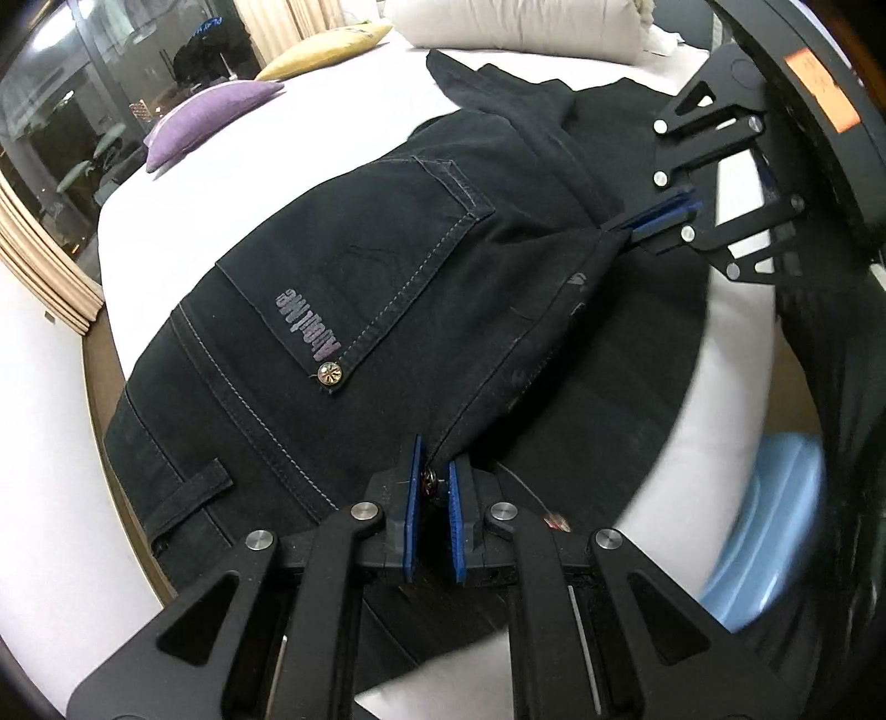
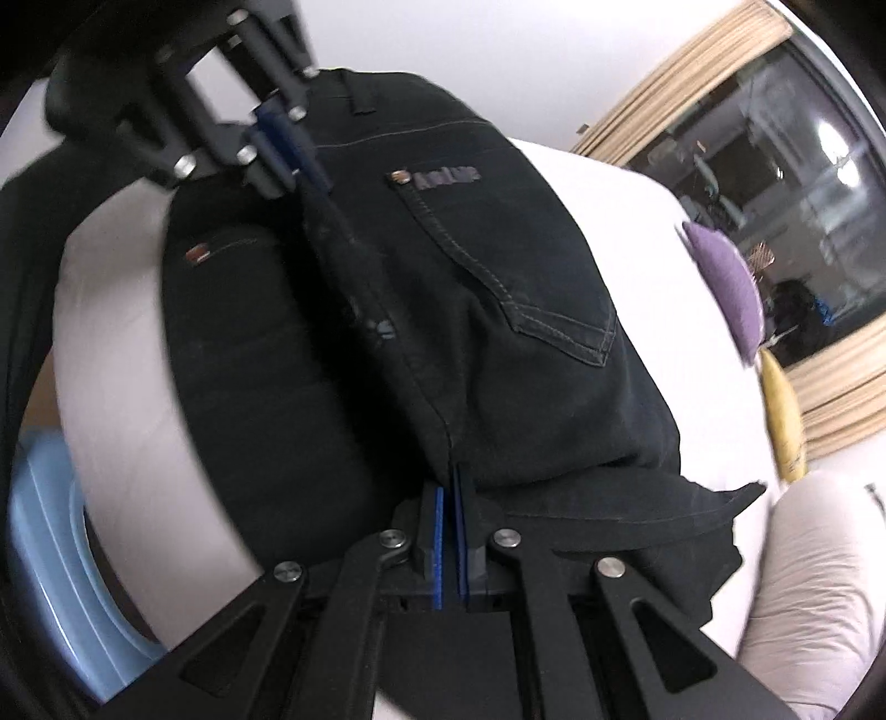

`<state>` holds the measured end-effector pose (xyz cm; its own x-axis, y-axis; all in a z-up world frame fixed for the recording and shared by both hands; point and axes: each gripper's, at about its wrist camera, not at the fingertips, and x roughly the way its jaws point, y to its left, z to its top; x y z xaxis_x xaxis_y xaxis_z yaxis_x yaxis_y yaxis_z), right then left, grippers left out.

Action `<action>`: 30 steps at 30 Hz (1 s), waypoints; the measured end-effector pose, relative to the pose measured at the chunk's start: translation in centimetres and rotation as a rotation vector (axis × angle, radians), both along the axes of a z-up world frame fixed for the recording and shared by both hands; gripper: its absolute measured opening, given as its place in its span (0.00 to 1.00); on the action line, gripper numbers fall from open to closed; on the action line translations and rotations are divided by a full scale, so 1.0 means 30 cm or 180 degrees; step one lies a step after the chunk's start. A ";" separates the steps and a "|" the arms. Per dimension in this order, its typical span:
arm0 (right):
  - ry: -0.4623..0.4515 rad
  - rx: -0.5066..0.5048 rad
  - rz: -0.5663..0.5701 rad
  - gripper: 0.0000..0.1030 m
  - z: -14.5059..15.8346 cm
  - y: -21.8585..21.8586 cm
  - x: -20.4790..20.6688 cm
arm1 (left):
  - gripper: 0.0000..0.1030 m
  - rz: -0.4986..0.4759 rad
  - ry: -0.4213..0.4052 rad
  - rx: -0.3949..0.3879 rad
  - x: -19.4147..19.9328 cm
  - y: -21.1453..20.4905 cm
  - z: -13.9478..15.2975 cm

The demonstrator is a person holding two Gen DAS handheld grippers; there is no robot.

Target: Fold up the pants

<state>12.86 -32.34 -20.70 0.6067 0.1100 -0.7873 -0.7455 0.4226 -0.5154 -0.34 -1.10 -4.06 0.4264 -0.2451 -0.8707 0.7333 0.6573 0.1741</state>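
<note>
Blue pads of your left gripper [image 1: 437,487] pinch the pants [image 1: 343,310] at the waist end, with a metal stud caught between them. Your right gripper [image 1: 645,221] is clamped on the same raised fold farther along, its pads nearly together on the cloth. So you have two grippers on one pair of black pants, both closed on the fabric.

You hold the fold up as a ridge between the grippers; the rest lies on the white bed [image 1: 310,127], waist near the bed's edge closest to the left camera, legs running toward the far pillow [image 1: 498,27]. The long axis runs from that near edge toward the pillow end.

Count one back pocket with grey stitching and a printed label in both views. One purple cushion [image 1: 216,116] and one yellow cushion [image 1: 326,50] sit along the bed's far side by the window.

From the right wrist you see the left gripper [image 2: 288,144] at the far end, the right gripper [image 2: 451,531] closed near the lens, and a second, small red label on the lower layer. One blue tub [image 2: 50,570] stands beside the bed.
</note>
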 end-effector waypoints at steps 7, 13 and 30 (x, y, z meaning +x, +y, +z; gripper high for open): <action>-0.0058 -0.0045 -0.0020 0.04 -0.007 0.035 -0.006 | 0.08 -0.0101 0.0075 0.0016 -0.072 -0.020 0.002; -0.0067 -0.0054 -0.0033 0.05 -0.018 0.019 -0.072 | 0.08 -0.0113 0.0095 0.0032 -0.064 -0.023 0.004; -0.0089 -0.0128 -0.0144 0.07 -0.105 0.041 -0.089 | 0.14 0.0028 0.0150 0.0003 -0.025 -0.004 0.007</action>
<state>10.20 -31.11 -23.86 0.6322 0.0506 -0.7731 -0.7111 0.4341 -0.5531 -1.10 -1.22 -3.85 0.3869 -0.2406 -0.8902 0.7349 0.6636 0.1401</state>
